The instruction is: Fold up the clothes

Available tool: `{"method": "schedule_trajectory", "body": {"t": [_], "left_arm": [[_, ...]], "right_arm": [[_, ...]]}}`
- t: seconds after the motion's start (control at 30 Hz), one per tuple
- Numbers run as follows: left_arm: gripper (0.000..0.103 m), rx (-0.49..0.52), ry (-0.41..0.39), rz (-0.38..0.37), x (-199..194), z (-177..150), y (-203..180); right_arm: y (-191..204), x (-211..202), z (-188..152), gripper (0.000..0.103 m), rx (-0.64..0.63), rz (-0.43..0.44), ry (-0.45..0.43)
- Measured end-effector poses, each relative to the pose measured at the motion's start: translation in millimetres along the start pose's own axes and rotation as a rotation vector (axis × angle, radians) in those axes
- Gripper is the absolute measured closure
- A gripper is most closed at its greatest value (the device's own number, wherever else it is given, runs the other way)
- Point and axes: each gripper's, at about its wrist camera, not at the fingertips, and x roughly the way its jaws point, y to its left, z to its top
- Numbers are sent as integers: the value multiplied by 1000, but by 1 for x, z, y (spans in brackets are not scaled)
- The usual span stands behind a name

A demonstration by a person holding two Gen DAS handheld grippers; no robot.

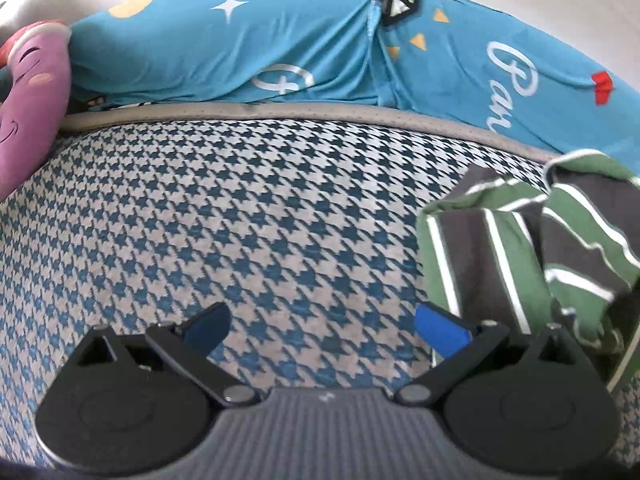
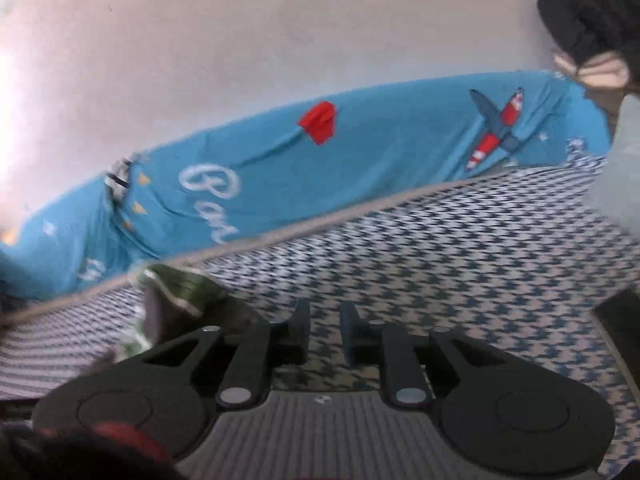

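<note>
The houndstooth mat point(image 1: 240, 220) fills the middle and lower part of both views, with one grey edging strip along its far side. Behind it, across the top of the left view, lies one blue printed sheet point(image 1: 240, 52), and one purple plush toy point(image 1: 28, 100) sits at the far left edge.

One garment shows: a green and grey striped piece point(image 1: 520, 240) at the right edge of the left view and at the lower left of the right view, blurred there. It lies crumpled on the mat, bunched with its edges turned over, not squared into a flat fold. By my judgement folding is still owed on it; whether any fold has been made in it, the bunching does not tell.

Two tools are in view. The left tool point(image 1: 324, 330) stands wide over bare mat, holding nothing, its right finger just beside the garment. The right tool point(image 2: 325, 334) is narrow, a small gap between its fingers, nothing in it.
</note>
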Motion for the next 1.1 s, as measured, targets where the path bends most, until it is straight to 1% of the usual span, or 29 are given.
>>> {"method": "schedule_trajectory", "body": {"t": [0.03,0.13,0.2,0.27,0.4,0.53,0.57,0.6,0.63,0.67,0.7,0.73,0.87,1.0,1.1], "left_arm": [[0,5,0,-2,0,-1,-3],[0,16,-1,-6,-1,-4,-9],[0,20,-2,-9,-2,-5,-12],[0,21,-3,-13,-3,-5,-13],[0,12,-6,-17,-2,-1,-12],[0,3,-10,-22,-1,2,-9],[0,1,-11,-23,-2,3,-8],[0,0,-12,-24,-2,4,-7],[0,-2,-14,-25,-2,5,-6],[0,-5,-17,-26,-3,6,-4],[0,-7,-19,-26,-4,7,-2],[0,-11,-23,-25,-5,9,0],[0,-55,-73,-3,-19,22,21],[0,-118,-112,0,-31,33,48],[0,-146,-129,-15,-36,34,65]], "right_arm": [[1,0,0,81,8,41,3],[9,0,0,73,18,150,2],[21,0,-3,63,6,197,-1],[30,6,-4,58,-1,237,16],[42,24,-12,51,-2,242,58],[46,35,-16,51,57,271,82],[49,37,-18,51,43,266,73],[53,39,-19,53,28,259,63],[56,40,-20,59,12,252,53],[60,42,-21,80,-4,245,43],[64,44,-22,96,-20,239,33],[67,45,-24,96,-35,245,28],[86,38,-28,97,-98,376,11],[113,20,-41,97,-215,545,42],[134,10,-58,97,-311,629,85]]}}
